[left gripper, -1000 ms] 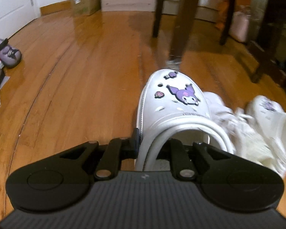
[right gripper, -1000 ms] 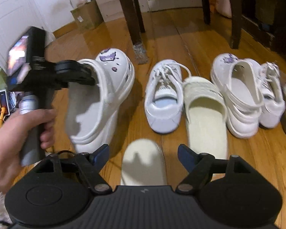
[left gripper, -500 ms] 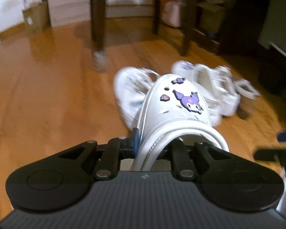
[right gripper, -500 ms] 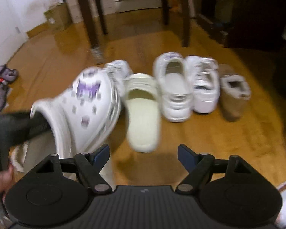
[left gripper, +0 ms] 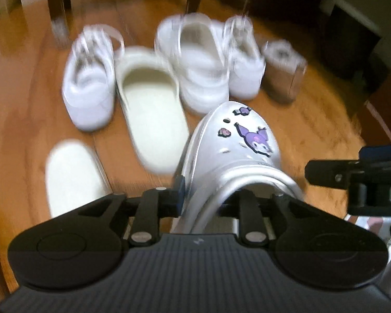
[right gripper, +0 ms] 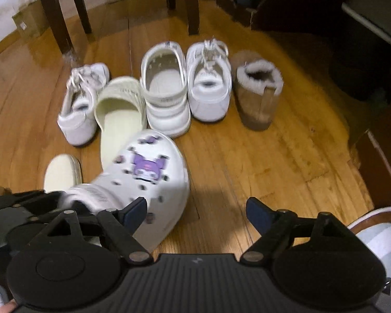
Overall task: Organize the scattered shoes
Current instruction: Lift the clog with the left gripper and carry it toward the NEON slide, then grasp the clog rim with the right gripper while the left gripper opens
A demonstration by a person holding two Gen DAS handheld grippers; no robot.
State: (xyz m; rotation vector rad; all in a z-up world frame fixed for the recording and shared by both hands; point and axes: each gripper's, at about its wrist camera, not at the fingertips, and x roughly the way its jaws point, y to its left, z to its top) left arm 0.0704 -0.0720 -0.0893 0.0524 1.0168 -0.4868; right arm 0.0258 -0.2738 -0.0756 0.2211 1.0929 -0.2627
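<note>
The clog (left gripper: 229, 151) is clamped by the left gripper (left gripper: 206, 198), toe pointing toward the row of shoes (right gripper: 166, 91) ahead; the right gripper (right gripper: 196, 212) is held agape, nothing between its fingers.

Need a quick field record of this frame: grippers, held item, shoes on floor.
left gripper: shut on charm clog, gripping its side wall
right gripper: open, empty
clog state: lifted, toe tilted toward the row
row on floor, left to right: sneaker, cream slide, plain clog, sneaker, tan boot
loose: second cream slide, nearer, left
surface: wood floor
</note>
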